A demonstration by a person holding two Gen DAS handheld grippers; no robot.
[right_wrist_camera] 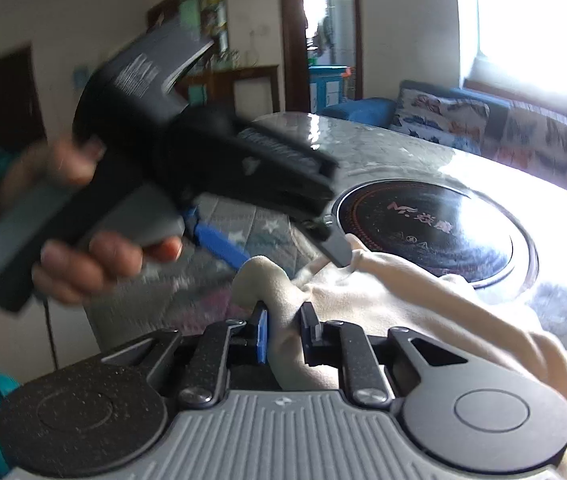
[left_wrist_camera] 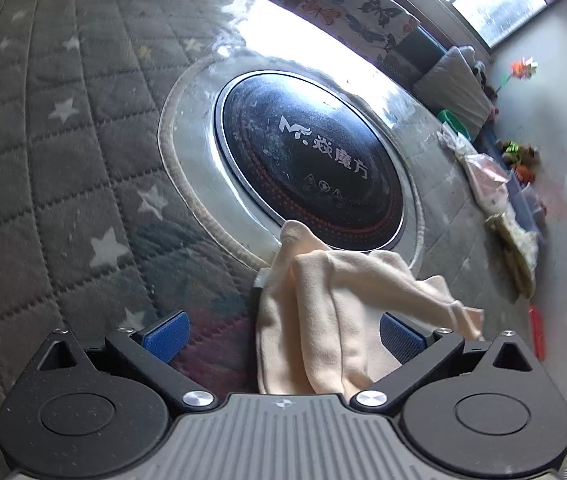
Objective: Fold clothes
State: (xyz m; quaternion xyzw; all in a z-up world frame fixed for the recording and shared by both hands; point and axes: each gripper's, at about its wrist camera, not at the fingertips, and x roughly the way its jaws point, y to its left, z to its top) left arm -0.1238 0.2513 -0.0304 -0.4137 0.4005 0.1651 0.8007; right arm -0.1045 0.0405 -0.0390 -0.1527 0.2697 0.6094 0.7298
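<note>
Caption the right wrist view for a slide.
Right gripper pinches the cream garment while the left gripper hovers open above it.

Garment [left_wrist_camera: 323,320] on table [left_wrist_camera: 63,160], before hob [left_wrist_camera: 311,160]

— What surrounds the table [left_wrist_camera: 63,140]?
— A butterfly-patterned sofa [right_wrist_camera: 523,132] beneath a glaring window [right_wrist_camera: 539,28], pale walls, a dark wooden doorway [right_wrist_camera: 295,36].
— And the tabletop?
— Grey star-quilted cover, round black hob [left_wrist_camera: 311,160].
</note>
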